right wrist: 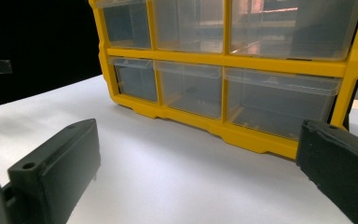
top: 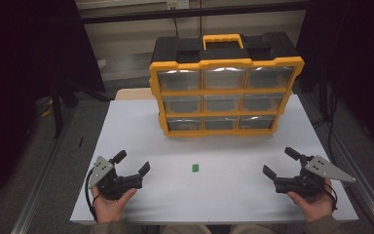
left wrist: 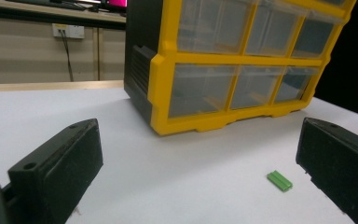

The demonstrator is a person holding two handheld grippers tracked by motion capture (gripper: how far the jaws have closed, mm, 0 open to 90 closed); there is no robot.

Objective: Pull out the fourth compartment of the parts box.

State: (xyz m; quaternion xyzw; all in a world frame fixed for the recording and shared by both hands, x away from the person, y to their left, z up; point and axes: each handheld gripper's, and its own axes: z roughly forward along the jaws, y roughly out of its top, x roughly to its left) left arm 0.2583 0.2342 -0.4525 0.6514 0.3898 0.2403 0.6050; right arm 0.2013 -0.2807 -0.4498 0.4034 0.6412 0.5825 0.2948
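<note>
A yellow and black drawer cabinet (top: 224,90) with clear drawers stands upright at the back of the white table (top: 141,126); its front faces me (left wrist: 233,84) (right wrist: 233,74). A small green block (top: 195,167) lies flat on the table in front of it, between the two grippers. My left gripper (top: 131,163) rests low at the front left, open, with nothing between its jaws; the green block (left wrist: 279,180) lies just inside its right jaw line, untouched. My right gripper (top: 281,162) sits at the front right, open and empty, pointing at the cabinet's lower drawers.
The cabinet has a yellow carry handle (top: 223,40) on top. Metal rails (top: 44,170) run along both sides of the table. A wall with a socket (left wrist: 68,31) lies beyond the table's far edge.
</note>
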